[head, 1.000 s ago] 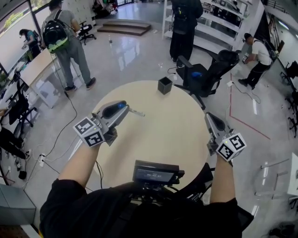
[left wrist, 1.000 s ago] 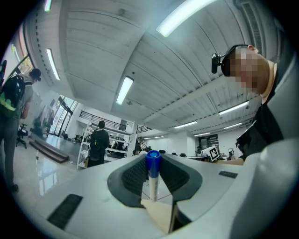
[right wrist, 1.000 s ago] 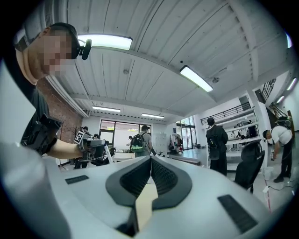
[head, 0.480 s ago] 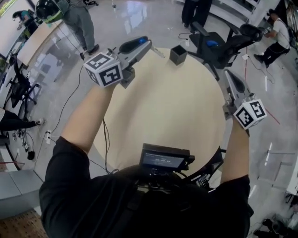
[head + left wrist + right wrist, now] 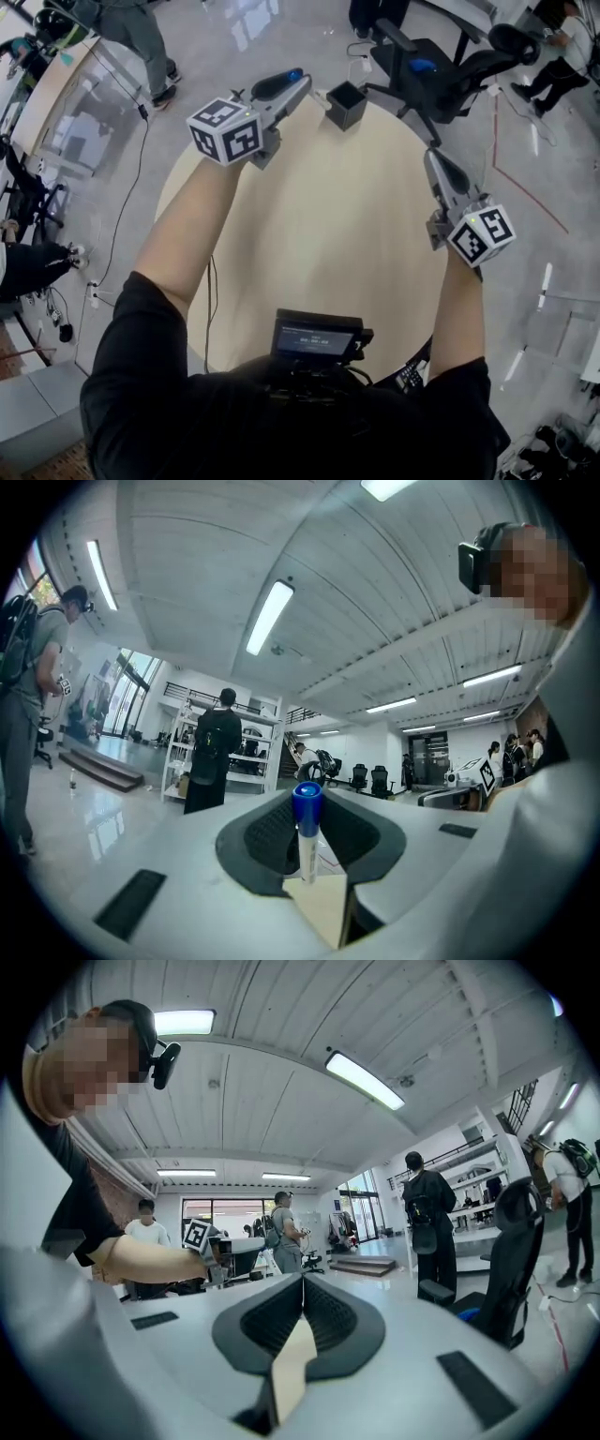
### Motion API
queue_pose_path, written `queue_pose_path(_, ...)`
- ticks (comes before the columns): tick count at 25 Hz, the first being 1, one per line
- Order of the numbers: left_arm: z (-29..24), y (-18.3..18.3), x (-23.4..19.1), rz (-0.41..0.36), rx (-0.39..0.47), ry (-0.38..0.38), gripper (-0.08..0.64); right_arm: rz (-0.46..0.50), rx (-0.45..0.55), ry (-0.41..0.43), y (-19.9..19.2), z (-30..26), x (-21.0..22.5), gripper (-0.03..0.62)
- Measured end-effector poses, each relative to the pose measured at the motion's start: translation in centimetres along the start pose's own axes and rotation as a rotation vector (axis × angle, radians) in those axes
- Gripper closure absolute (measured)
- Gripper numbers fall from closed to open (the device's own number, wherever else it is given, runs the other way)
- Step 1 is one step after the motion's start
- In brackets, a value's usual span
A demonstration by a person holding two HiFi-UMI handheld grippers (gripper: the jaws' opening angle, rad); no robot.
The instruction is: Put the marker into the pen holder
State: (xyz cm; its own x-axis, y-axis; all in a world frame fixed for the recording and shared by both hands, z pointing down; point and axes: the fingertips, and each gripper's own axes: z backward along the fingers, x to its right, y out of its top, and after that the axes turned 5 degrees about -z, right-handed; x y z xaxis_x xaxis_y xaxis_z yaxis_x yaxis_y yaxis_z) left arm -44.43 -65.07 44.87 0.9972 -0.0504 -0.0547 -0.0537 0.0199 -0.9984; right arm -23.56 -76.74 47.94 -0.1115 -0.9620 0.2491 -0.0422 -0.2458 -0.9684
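My left gripper point(image 5: 303, 84) pinches the marker point(image 5: 307, 832) below its blue cap; I judge it light, stiff, slippery. Right gripper point(image 5: 300, 1286) is clenched, empty.

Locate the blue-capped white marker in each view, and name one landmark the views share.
Head view: the blue-capped white marker juts from the left gripper toward the black square pen holder, upper middle.
Left gripper view: the marker stands centre, clamped between the fingers.
Right gripper view: not in it.
Shared landmark: the round beige table.
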Motion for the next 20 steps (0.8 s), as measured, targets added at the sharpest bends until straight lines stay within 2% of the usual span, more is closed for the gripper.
queue_pose_path(3,-2.6,-2.5,-2.0,-0.002,0.0,0.011,0.476,-0.036,-0.017,-0.013,-2.8,-1.1,2.1,0.586)
queue_pose_path(8,-6.0,-5.5,-5.2,0.001,0.049,0.046,0.476,-0.073,-0.03,-0.029,-6.7,-2.0,4.4,0.586)
queue_pose_path(15,-9.6,-11.2,-8.0,0.008,0.025,0.073,0.476,-0.11,-0.038,-0.036,-11.2,-2.9,6.3,0.586)
queue_pose_path(20,-11.5,-13.6,-9.1,0.013,0.022,0.068,0.476,-0.131,-0.018,-0.021,-13.3,-3.8,6.9,0.586)
